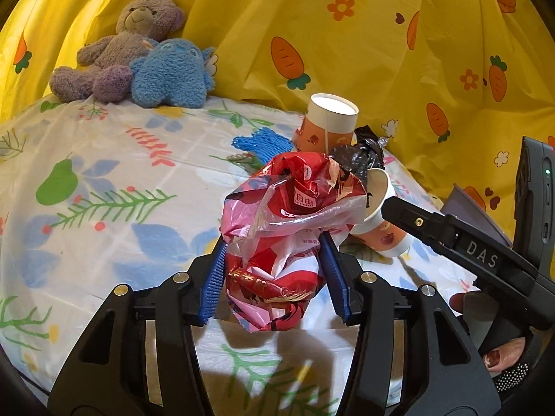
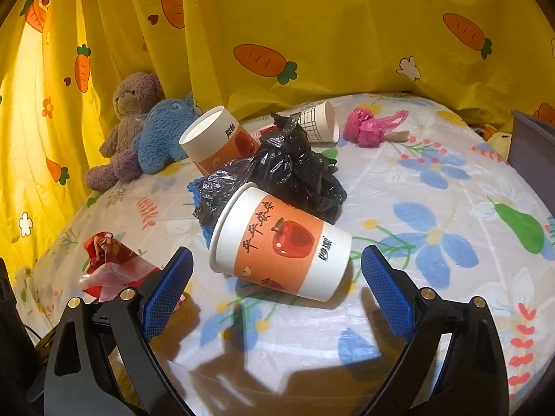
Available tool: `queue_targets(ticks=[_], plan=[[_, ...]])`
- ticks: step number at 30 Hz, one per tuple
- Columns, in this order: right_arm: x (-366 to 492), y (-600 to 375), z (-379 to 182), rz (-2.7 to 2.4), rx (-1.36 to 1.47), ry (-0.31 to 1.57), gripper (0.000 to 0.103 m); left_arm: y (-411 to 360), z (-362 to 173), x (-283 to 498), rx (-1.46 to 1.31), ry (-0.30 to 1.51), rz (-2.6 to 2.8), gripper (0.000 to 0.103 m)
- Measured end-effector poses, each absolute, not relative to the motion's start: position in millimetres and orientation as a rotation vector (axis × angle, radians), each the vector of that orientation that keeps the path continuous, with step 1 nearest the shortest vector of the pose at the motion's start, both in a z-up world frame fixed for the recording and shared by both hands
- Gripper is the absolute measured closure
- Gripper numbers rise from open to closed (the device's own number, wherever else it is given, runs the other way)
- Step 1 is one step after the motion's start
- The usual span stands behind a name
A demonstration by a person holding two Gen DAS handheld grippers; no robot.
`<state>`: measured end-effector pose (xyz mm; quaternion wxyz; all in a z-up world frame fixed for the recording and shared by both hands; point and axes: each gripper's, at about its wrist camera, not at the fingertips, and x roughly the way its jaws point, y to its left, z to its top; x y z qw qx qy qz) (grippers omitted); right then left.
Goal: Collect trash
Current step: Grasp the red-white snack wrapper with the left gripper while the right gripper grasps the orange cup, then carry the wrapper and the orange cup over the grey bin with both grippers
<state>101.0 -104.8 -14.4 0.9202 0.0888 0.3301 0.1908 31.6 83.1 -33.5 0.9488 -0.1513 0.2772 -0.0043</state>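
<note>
Left wrist view first, and the whole scene sits on a bed (image 1: 104,180) under a flowered sheet, a yellow carrot-print curtain (image 1: 364,34) hanging behind it. That soft, wrinkled sheet is the biggest worry: anything light can roll or slide away when nudged.

Next down in size, the red plastic bag (image 1: 277,228). The left tongs (image 1: 272,277) are partly closed around it, both blue pads against its sides, the crumpled bulk bulging above them. Thin film like that compresses and slips; if only a loose fold is pinched, the bag could sag out on the lift.

Just behind lies the black bag (image 2: 288,173), touching both cups. Drag the red one carelessly and the heap may shift.

On to the orange paper cup (image 2: 277,246), lying on its side just ahead of the right tongs (image 2: 277,277), which stand wide open, holding nothing, one pad either side of it and not touching. It's round and tipped over, so a one-sided touch would probably send it rolling, and a hard squeeze could crush the rim. A second orange cup (image 2: 215,138) sits behind.

Tightest of all: in the left view the right tool's black finger (image 1: 409,215) hangs right beside the red bag. Two tools that close could easily knock together.
</note>
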Motion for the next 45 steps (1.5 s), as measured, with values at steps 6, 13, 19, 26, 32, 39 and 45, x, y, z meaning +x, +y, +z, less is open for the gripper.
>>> queue_targets(ticks=[6, 13, 19, 26, 32, 39, 45], plan=[[118.2, -105.2, -25.8, 0.362, 0.245, 0.745, 0.009, 83.5, -33.9, 29.1, -0.307, 0.56, -0.018, 0.052], [121.3, -114.1, -36.6, 0.393, 0.292, 0.797, 0.022, 83.5, -36.6, 31.7, -0.307, 0.571, -0.03, 0.052], [111.1, -123.7, -30.9, 0.349, 0.206, 0.733, 0.023, 83.3, -36.3, 32.5, -0.307, 0.573, -0.031, 0.052], [96.8, -147.8, -25.0, 0.268, 0.147, 0.65, 0.023, 75.0, -37.8, 35.8, -0.307, 0.583, -0.05, 0.052], [87.2, -158.7, -24.9, 0.26, 0.126, 0.619, 0.023, 66.0, -36.1, 38.2, -0.295, 0.585, -0.064, 0.052], [77.9, -169.8, -23.5, 0.269, 0.129, 0.59, 0.023, 49.0, -32.0, 38.6, -0.275, 0.585, -0.084, 0.052], [72.2, -177.6, -22.1, 0.271, 0.125, 0.582, 0.023, 33.9, -26.5, 38.5, -0.253, 0.575, -0.104, 0.052]])
